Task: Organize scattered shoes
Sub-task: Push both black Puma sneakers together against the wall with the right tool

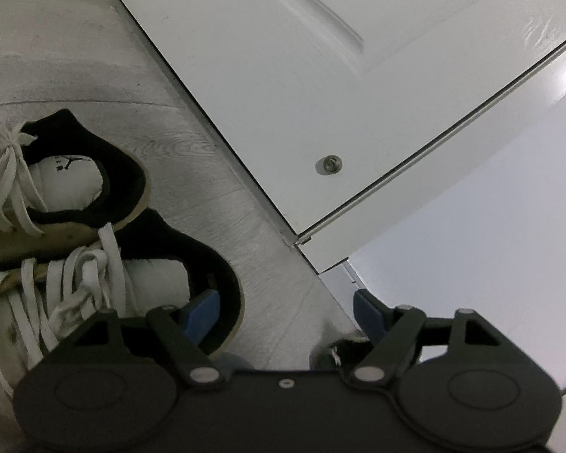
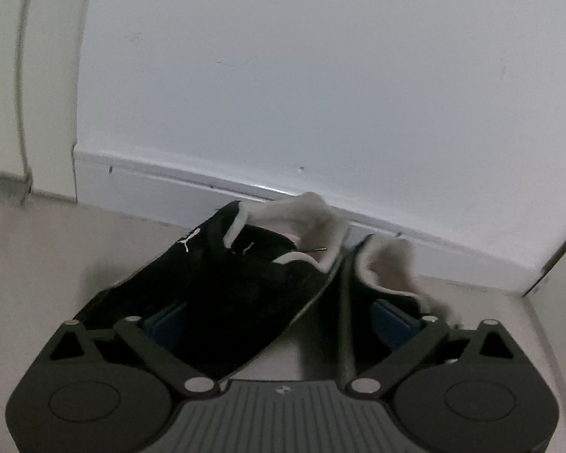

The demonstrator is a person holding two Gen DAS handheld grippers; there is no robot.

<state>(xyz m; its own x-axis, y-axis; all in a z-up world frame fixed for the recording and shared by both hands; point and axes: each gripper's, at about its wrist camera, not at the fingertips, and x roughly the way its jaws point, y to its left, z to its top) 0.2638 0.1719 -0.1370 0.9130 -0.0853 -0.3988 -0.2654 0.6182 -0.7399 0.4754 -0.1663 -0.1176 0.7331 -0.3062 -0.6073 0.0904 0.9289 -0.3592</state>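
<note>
Looking down the left wrist camera, I see my left gripper with its blue-padded fingers spread wide apart, clamped on nothing. The left pad sits over the black-lined collar of the nearer white lace-up high-top sneaker; whether it touches the lining I cannot tell. The right pad hangs over the pale grey wood-grain floor, near the corner of the white panelled door. A second white high-top sneaker with a small black logo on its tongue lies just beside the first, side against side, both with loose white laces and heels turned toward the door. A small round metal stud is set low in the door, and the white door frame runs alongside it.

Through the right wrist camera, my right gripper is also open, its fingers set well apart. Its left finger is down by the black low-top sneaker with a white leaping-cat logo and pale lining, and its right finger sits at the opening of a second black sneaker with the same pale lining (this one is blurred, so I cannot make out much more). The two black shoes stand side by side, heels toward the white baseboard that runs under the plain white wall. The heel of the left shoe overlaps the baseboard in view; I cannot tell if it touches.
</note>
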